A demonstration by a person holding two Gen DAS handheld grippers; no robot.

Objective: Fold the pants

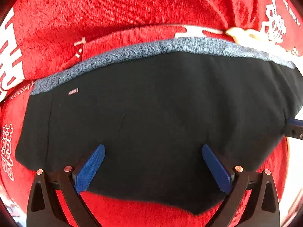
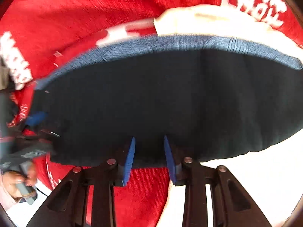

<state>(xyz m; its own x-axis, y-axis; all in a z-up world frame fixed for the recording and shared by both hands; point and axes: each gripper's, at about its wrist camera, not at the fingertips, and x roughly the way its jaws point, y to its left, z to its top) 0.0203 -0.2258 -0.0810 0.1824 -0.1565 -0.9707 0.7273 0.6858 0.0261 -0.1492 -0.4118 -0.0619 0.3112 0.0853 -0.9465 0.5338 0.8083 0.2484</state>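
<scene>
With the dark pants (image 1: 151, 113) lying folded flat on the red printed cloth (image 1: 94, 9), I hold both tools over their near edge: left tool (image 1: 153, 168) spread wide and empty, right tool (image 2: 149, 157) narrower, pads clear of fabric. Ribbed blue-grey waistband (image 1: 170, 46) marks the far edge; smooth knit, rounded outline.

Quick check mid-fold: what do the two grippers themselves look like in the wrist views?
Both match. The left gripper has flat blue textured pads on black linkage arms with triangular cutouts and copper-coloured pivot pins. The right gripper has the same blue ribbed pads, black arms and silvery-looking pins.
</scene>
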